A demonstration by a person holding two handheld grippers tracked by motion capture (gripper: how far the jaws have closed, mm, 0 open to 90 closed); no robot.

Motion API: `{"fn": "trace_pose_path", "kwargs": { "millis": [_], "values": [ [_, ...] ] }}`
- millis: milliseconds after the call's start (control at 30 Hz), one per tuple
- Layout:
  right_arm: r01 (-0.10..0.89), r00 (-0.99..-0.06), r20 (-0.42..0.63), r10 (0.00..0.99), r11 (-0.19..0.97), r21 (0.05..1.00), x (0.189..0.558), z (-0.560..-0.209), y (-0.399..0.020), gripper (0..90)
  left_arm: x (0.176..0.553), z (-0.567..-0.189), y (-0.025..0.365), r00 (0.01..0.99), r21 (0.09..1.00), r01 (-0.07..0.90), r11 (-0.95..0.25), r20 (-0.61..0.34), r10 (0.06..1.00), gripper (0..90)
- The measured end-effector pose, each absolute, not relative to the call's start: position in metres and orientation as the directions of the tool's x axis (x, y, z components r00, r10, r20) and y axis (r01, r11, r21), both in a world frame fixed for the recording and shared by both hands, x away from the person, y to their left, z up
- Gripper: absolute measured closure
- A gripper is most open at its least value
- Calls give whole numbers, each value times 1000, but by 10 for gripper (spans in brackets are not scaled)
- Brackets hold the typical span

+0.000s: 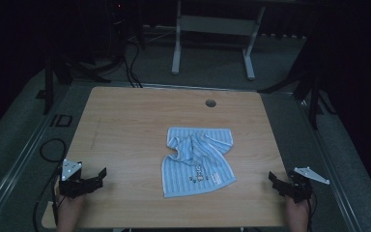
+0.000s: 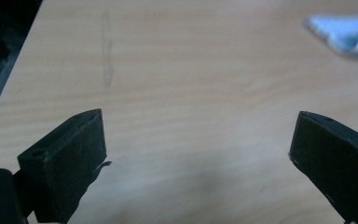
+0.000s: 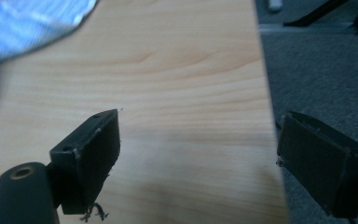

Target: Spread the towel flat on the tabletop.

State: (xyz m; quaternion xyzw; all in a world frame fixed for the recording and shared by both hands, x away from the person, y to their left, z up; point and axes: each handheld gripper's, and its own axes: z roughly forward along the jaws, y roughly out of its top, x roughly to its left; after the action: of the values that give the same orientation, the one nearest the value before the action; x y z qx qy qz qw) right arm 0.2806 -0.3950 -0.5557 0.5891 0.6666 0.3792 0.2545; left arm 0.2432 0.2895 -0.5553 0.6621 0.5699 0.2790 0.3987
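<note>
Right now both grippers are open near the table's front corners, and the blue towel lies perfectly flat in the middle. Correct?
Not quite. The towel isn't flat: the high view shows its upper part bunched and folded over. The left gripper and right gripper are open at the table's front corners.

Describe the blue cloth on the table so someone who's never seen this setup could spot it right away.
Look at the wooden table. Right of its centre, nearer the person than the round cable hole, lies a light blue striped towel, rumpled at its far end. It is the one soft, coloured thing on the bare wood.

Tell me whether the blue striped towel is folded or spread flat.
Mostly spread: the light blue striped cloth towel lies open, its upper left corner bunched.
</note>
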Motion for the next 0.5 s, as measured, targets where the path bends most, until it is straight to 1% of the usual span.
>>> {"fn": "trace_pose_path", "kwargs": {
  "millis": [33,67,100,133,167,267,300,333,367,400,433,467,500],
  "values": [
    [592,-176,107,978,18,805,281,-556,-395,128,243,-555,291,210,832,552,-48,-83,974,36],
    [600,-199,93,976,46,799,281,-556,-393,128,244,-555,292,226,818,573,-60,-87,970,36],
    [600,-199,93,976,46,799,281,-556,-393,128,245,-553,292,230,790,608,-82,-77,970,36],
    [598,-216,87,972,61,799,282,-556,-392,127,243,-550,292,236,788,606,-105,-52,970,36],
    [594,-235,86,968,73,801,281,-556,-392,128,241,-546,291,241,805,583,-108,-44,970,36],
    [599,-256,73,964,99,794,282,-556,-390,128,240,-540,292,268,793,597,-123,-52,962,31],
    [612,-315,42,948,169,773,285,-555,-384,130,242,-538,295,293,762,638,-111,-107,950,27],
    [612,-315,42,948,169,773,285,-555,-384,130,244,-537,296,300,744,656,-130,-98,949,27],
    [611,-368,27,929,220,761,285,-554,-378,130,244,-536,296,310,728,668,-152,-86,947,27],
    [611,-368,27,929,220,761,285,-554,-378,130,246,-536,296,318,704,689,-171,-83,944,27],
    [611,-374,1,928,245,753,285,-553,-375,132,247,-534,294,337,677,707,-207,-64,939,27],
    [612,-391,-5,920,264,745,284,-550,-372,133,247,-533,293,348,671,707,-223,-56,936,27],
    [615,-412,4,911,275,739,285,-548,-370,133,250,-532,294,355,650,727,-221,-80,932,27]
  ]
}}
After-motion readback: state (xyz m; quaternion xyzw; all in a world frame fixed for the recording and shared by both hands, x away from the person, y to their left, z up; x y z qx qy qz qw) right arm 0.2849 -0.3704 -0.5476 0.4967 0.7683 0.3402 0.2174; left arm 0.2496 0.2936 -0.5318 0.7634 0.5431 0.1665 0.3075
